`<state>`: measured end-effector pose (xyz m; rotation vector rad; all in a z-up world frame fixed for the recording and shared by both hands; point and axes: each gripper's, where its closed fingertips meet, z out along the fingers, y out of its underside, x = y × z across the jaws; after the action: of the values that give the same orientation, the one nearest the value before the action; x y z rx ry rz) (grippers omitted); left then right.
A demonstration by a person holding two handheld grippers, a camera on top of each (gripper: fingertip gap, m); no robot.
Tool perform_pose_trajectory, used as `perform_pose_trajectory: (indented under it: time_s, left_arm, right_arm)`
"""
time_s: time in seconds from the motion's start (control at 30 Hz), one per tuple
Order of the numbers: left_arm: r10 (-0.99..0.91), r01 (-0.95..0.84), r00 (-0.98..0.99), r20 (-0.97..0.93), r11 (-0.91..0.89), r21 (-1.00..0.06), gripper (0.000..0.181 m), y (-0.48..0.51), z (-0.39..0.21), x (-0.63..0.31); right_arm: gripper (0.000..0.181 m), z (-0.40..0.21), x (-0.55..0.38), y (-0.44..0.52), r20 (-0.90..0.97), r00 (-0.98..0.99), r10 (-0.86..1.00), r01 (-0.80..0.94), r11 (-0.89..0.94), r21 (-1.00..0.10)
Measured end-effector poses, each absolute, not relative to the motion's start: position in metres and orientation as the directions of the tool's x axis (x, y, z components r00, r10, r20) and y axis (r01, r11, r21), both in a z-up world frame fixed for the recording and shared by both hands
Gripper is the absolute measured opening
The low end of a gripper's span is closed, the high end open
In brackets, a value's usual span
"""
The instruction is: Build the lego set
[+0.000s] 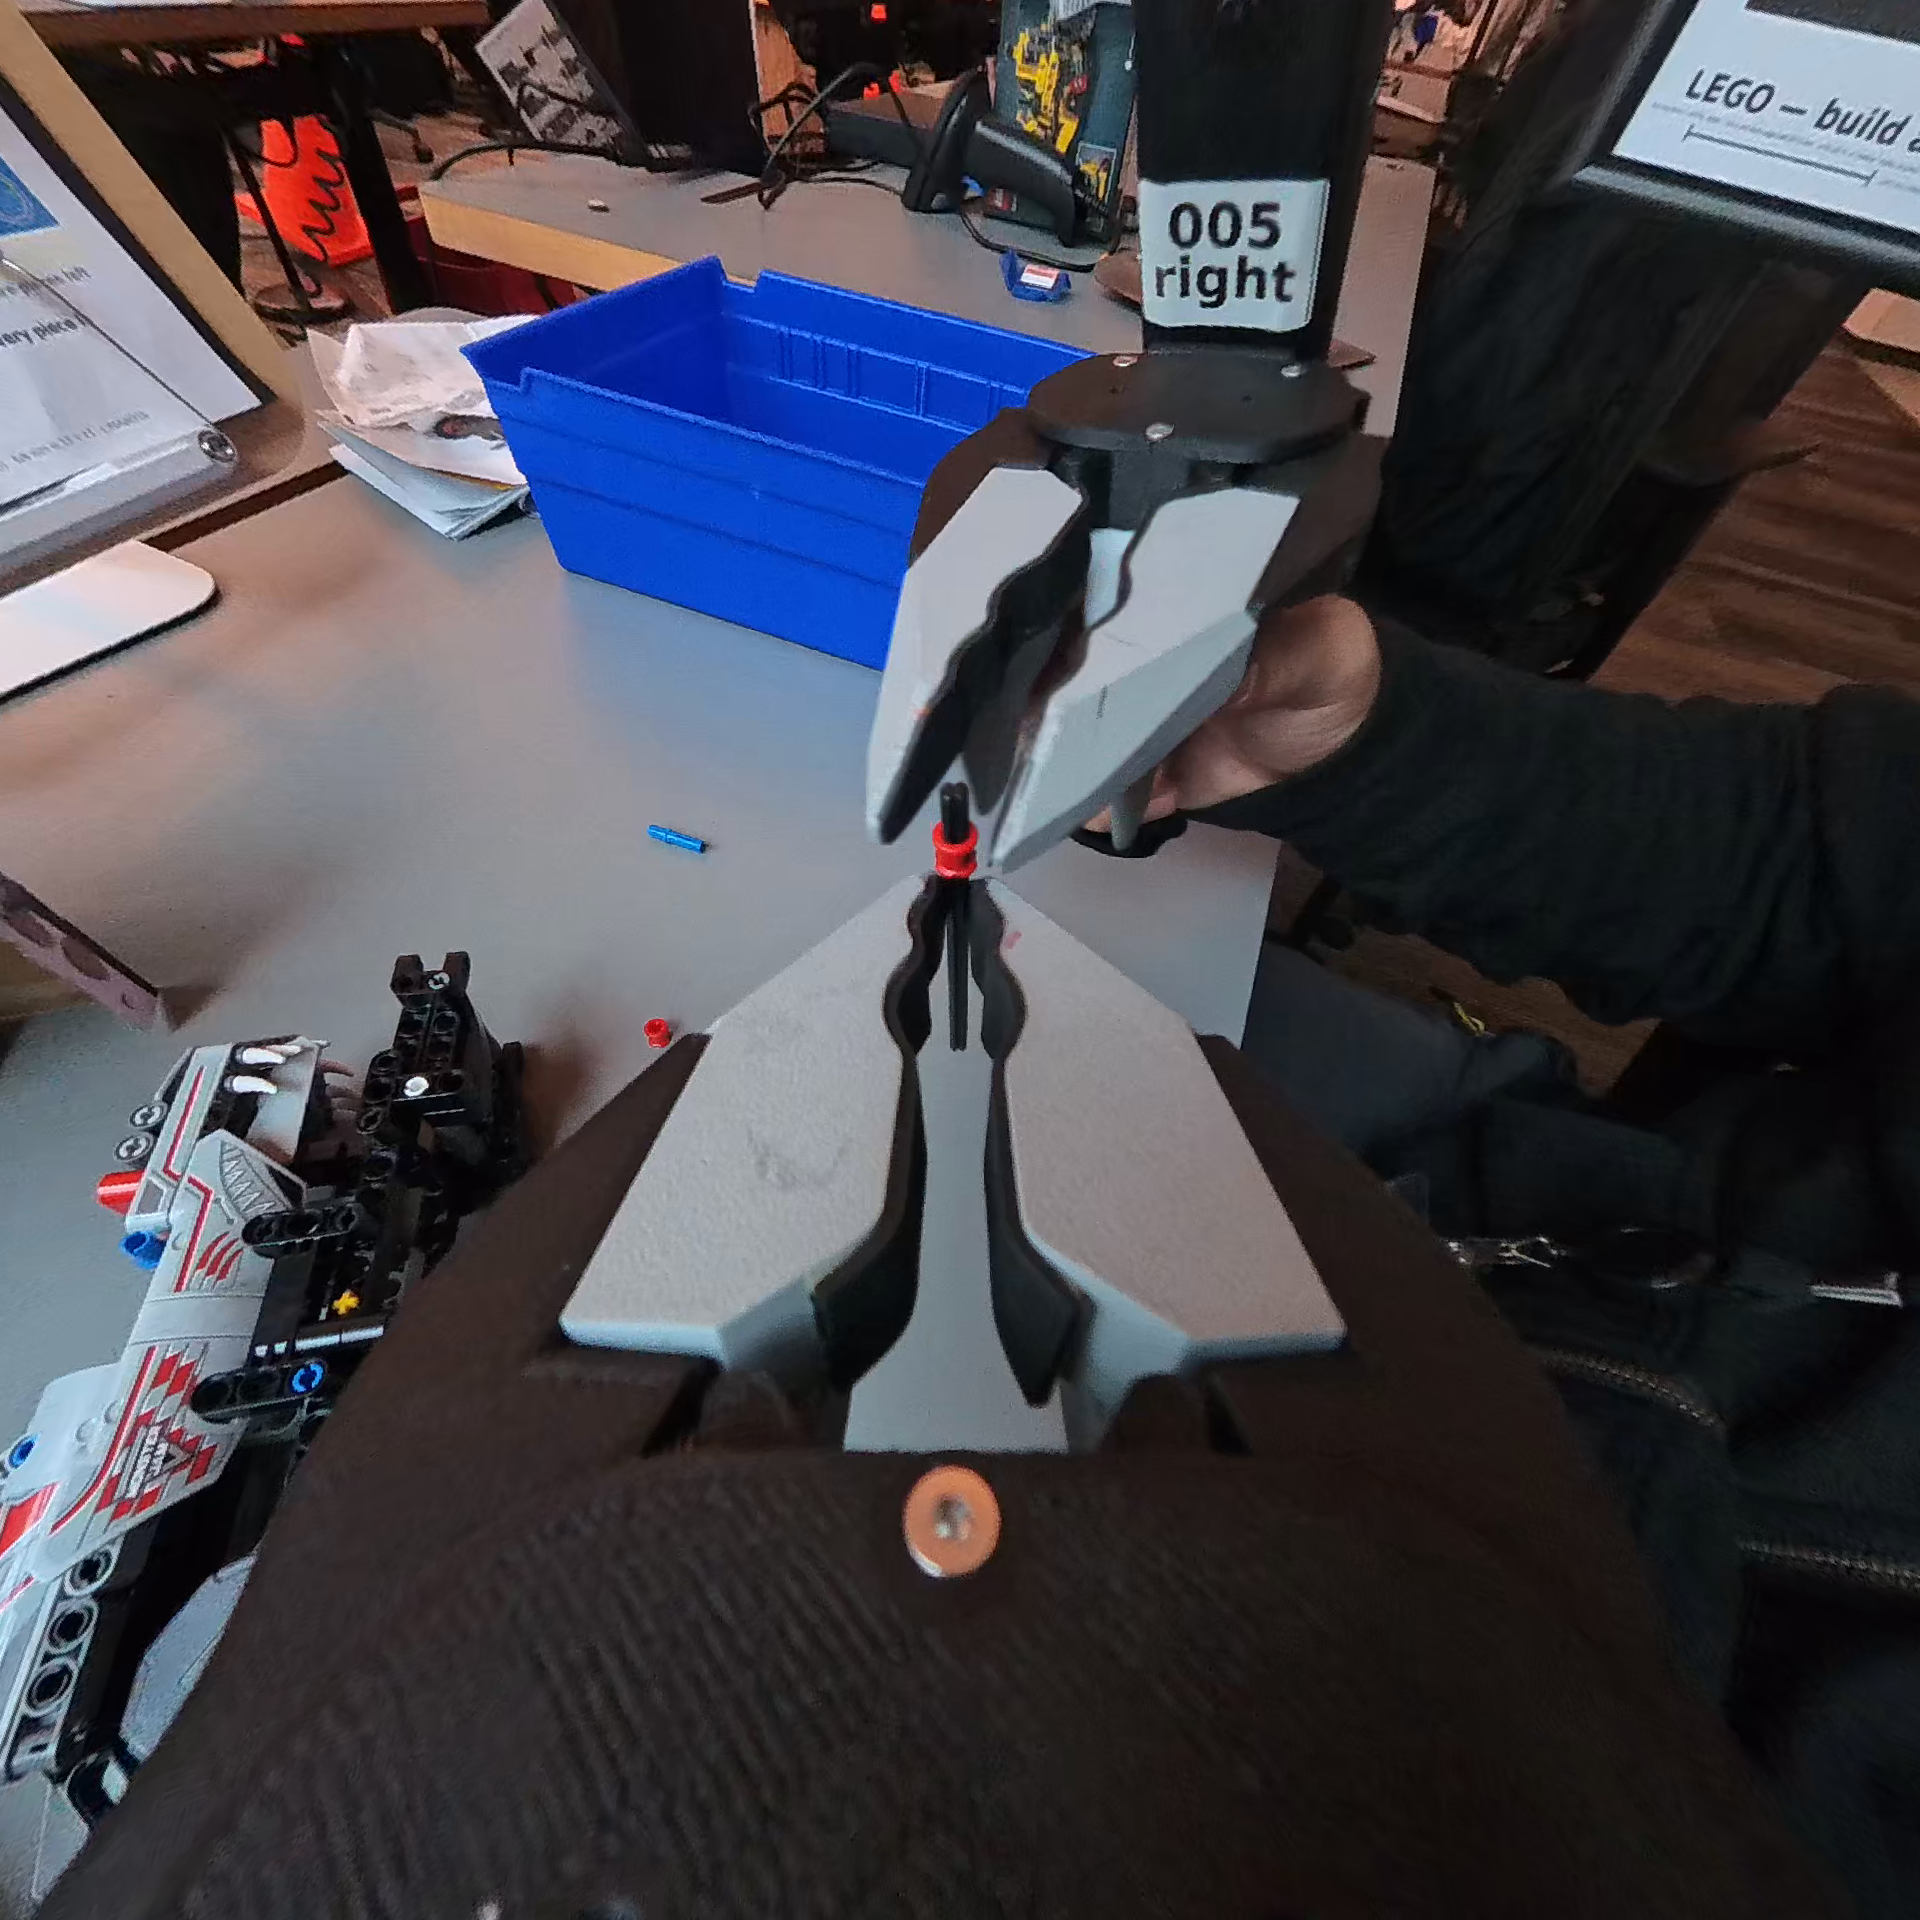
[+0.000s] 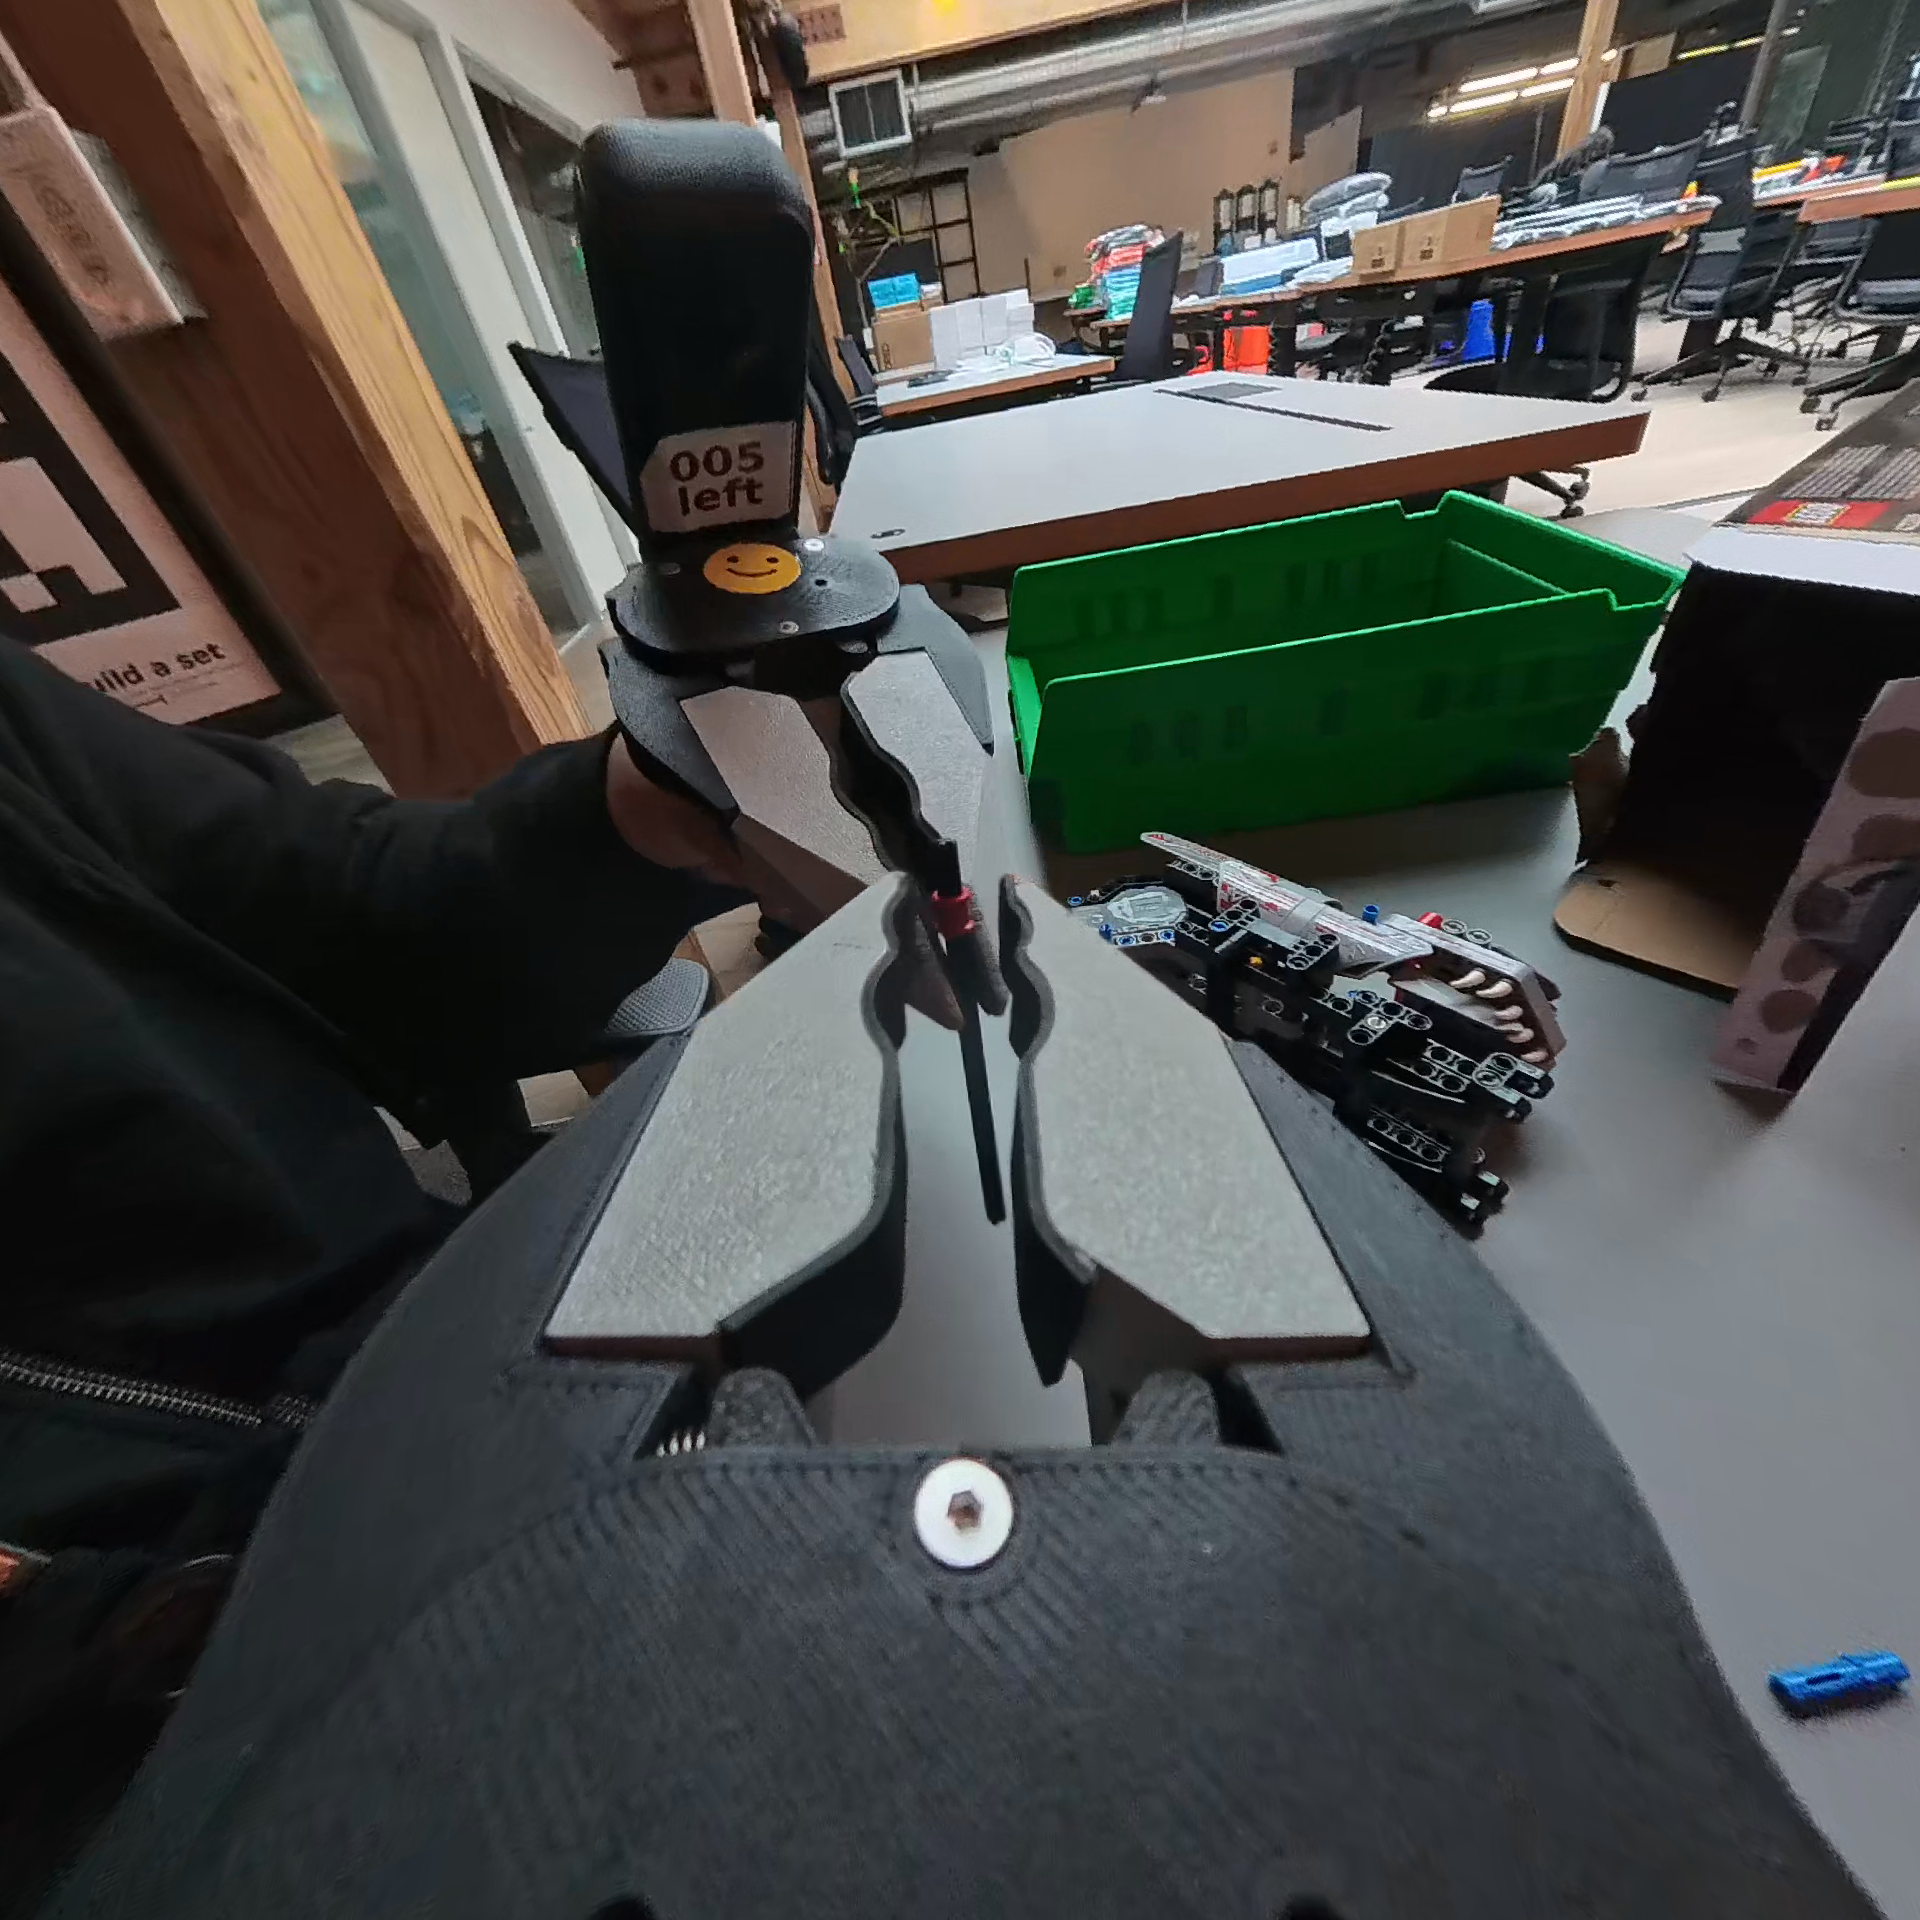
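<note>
- Black axle [image 1: 957,935] runs lengthwise between the left gripper [image 1: 957,883] fingertips, which are pinched nearly closed on it; a red bushing [image 1: 954,847] sits just beyond those tips
- Right gripper [image 2: 951,904] faces it tip to tip, slightly parted around the axle's far end, nothing clearly clamped
- Right wrist view alone shows the green bin [image 2: 1299,665]; left shows the blue bin [image 1: 727,436]
- Half-built model [image 1: 260,1226] lies on the table
</note>
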<state>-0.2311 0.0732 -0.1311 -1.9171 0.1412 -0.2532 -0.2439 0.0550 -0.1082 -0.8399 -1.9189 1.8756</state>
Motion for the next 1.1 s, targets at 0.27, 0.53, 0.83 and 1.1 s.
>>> perform_pose_trajectory:
  time_s: [0.27,0.53,0.83,1.1]
  left_arm:
    - [-0.198,0.039,0.975,0.099,-0.288,-0.957,0.003,0.075,-0.125,-0.235]
    - [-0.184,0.009,0.98,0.072,-0.322,-0.947,0.002,0.075,-0.13,-0.234]
    - [-0.203,0.057,0.971,0.125,-0.309,-0.949,0.002,0.077,-0.133,-0.231]
    - [-0.2,0.031,0.975,0.099,-0.318,-0.948,0.002,0.077,-0.138,-0.232]
  right_arm:
    - [0.003,-0.102,-0.246,0.057,-0.186,-0.767,0.614,0.166,-0.091,-0.982]
    - [0.006,-0.088,-0.245,0.07,-0.288,-0.771,0.568,0.151,-0.277,-0.949]
    - [0.003,-0.093,-0.246,0.067,-0.195,-0.752,0.629,0.102,-0.18,-0.978]
    - [0.002,-0.098,-0.248,0.069,-0.169,-0.716,0.677,0.108,-0.132,-0.985]
